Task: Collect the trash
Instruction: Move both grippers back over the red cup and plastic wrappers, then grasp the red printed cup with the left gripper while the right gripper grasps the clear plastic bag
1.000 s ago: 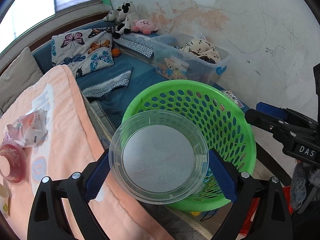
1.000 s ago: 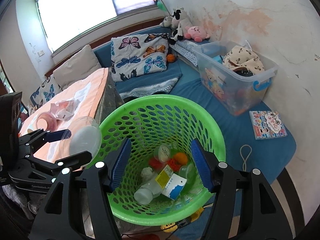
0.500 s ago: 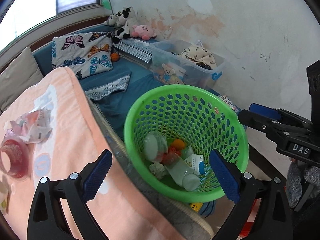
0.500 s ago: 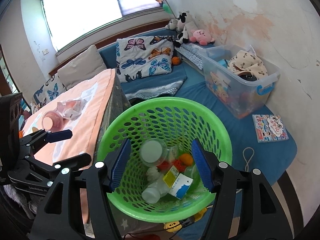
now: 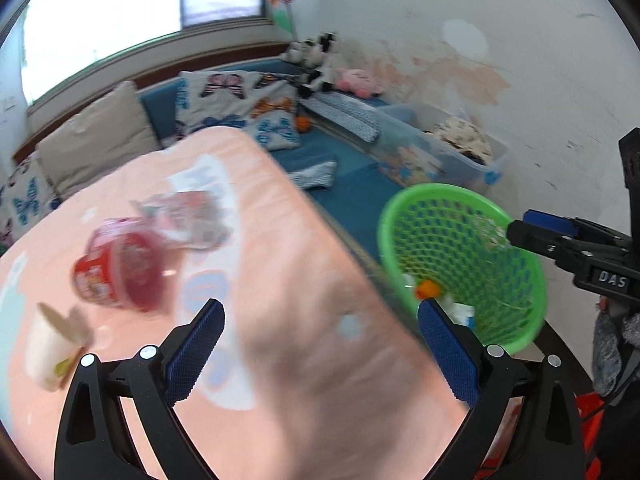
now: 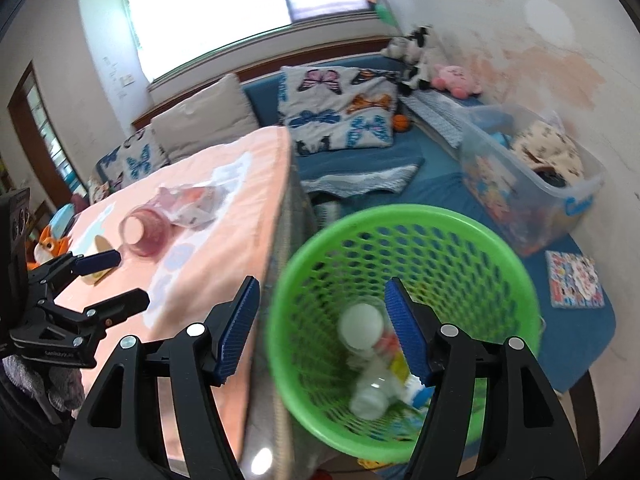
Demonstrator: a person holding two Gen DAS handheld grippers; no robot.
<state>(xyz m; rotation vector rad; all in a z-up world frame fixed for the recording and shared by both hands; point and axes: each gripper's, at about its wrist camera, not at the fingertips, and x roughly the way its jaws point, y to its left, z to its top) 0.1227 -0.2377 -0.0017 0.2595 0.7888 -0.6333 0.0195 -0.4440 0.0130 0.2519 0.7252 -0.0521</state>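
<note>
Basket: green basket point(image 6: 404, 224) beside table edge, holds bottles and cartons.
Left on table: red cup point(image 5: 120, 272), wrapper point(image 5: 188, 216), paper cup point(image 5: 52, 348).
Left gripper point(image 5: 320, 344): released, empty.
Right gripper point(image 6: 324, 328): opening, empty.

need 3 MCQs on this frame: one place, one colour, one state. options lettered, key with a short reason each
1. Where is the red cup?
A. in the basket
B. on the peach-covered table
C. on the blue mat

2. What colour is the basket?
A. green
B. blue
C. white

3. What is between the jaws of the left gripper?
A. a clear lid
B. the red cup
C. nothing

Answers:
1 B: the cup sits on the peach cloth, beside a crumpled wrapper.
2 A: its perforated wall and rim are bright green.
3 C: the two blue pads stand wide apart with only cloth behind them.
</note>
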